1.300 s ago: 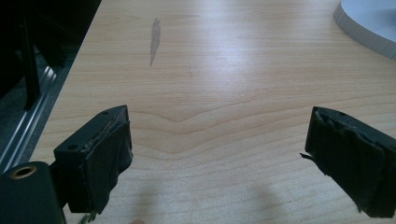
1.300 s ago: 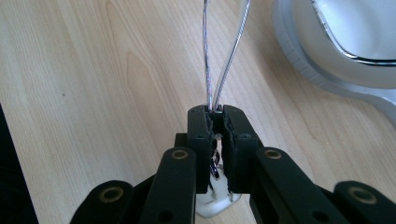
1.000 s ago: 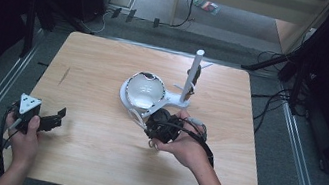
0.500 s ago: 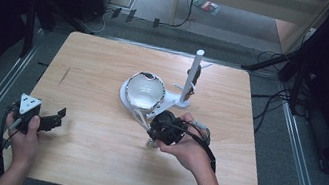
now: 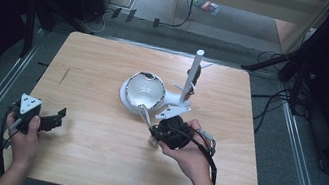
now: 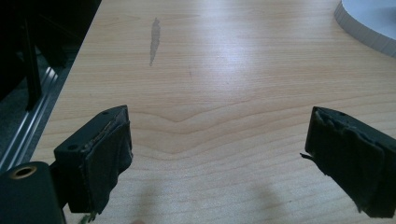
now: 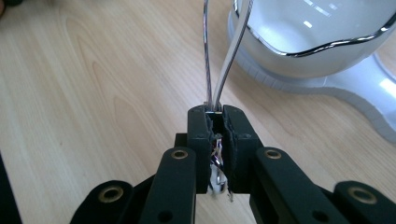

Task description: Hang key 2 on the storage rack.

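The left tongs [image 5: 58, 116] are lying low near the left front corner of the surface [image 5: 90, 161], jaws standing wide apart, the left hand [image 5: 23, 137] wrapping the body. The right tongs [image 5: 154, 135] are pointing left and away, jaws pressing together, the right hand [image 5: 190, 152] gripping from behind, forearm angling in from the bottom.

Spoon [image 7: 224, 60] top cut off; bowl [image 7: 322, 32] cropped

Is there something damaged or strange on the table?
One thing: a dark grey streak marks the wooden table near its left edge, like a scuff or stain. The white bowl stands upright on its stand and nothing is spilled.
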The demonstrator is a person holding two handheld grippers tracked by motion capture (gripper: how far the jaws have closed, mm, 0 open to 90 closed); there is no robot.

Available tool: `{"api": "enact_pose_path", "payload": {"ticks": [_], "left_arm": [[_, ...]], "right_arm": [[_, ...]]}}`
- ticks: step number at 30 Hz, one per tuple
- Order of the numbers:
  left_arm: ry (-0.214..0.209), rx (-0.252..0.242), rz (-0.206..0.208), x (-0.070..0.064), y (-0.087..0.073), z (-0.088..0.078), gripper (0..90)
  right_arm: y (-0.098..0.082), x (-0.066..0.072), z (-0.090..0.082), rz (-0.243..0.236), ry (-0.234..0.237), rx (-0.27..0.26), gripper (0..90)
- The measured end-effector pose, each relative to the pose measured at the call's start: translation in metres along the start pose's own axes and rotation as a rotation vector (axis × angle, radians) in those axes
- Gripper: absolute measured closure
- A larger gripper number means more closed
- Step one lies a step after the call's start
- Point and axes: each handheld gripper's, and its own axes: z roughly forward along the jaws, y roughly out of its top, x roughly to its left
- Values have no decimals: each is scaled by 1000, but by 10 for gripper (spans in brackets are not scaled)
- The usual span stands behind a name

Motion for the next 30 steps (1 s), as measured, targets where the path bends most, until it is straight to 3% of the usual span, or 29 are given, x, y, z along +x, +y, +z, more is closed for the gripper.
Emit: {"api": "enact_pose_path", "payload": {"ticks": [4, 8, 9, 14, 30], "left_arm": [[0, 5, 8, 0, 0, 0, 76], [-1, 5, 9, 0, 0, 0, 76], [2, 7, 10, -1, 0, 0, 76], [0, 4, 13, 0, 0, 0, 76], [0, 2, 7, 0, 0, 0, 76]], "right_arm": [[-5, -1, -1, 29, -18, -60, 837], [-6, -3, -3, 33, -48, -87, 837], [-8, -5, -6, 46, -68, -120, 837], [-11, -7, -11, 83, -126, -174, 837], [-16, -21, -21, 204, -246, -272, 838]]}}
